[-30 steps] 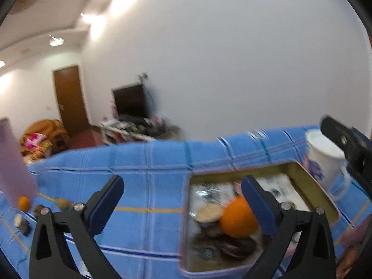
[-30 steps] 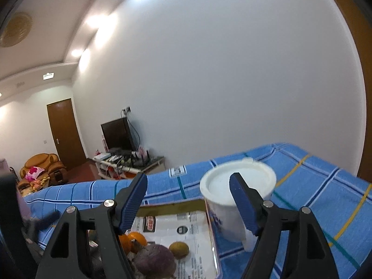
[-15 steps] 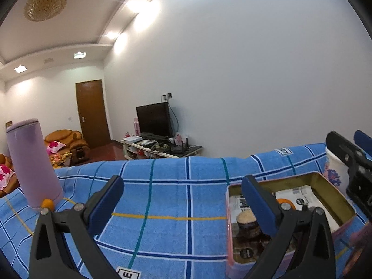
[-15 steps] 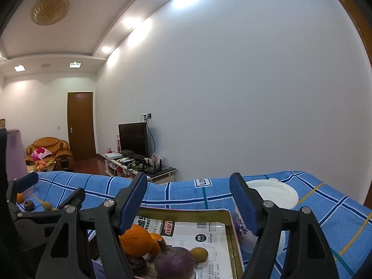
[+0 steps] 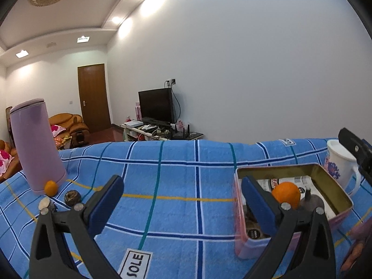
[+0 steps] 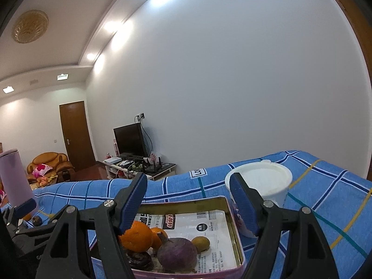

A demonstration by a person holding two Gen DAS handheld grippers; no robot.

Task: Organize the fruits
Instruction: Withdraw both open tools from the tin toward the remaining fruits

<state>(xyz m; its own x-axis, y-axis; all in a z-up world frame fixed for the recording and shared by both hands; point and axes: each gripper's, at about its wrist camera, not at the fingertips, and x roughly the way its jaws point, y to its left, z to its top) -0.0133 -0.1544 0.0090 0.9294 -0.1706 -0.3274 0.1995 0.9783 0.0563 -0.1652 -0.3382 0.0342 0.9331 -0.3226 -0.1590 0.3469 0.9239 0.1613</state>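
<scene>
Left gripper (image 5: pixel 179 200) and right gripper (image 6: pixel 188 202), jaws spread, empty. Beyond, rectangular pink metal tin (image 6: pixel 234 232) already holding large orange (image 6: pixel 136 233), purple round fruit (image 6: pixel 177 251), small yellow-brown fruit (image 6: pixel 201 244). Farther left, outside tin: small orange (image 5: pixel 51 187), dark round fruit (image 5: pixel 72 197) beside tall lilac cylindrical flask (image 5: pixel 34 146), awaiting collection.
</scene>
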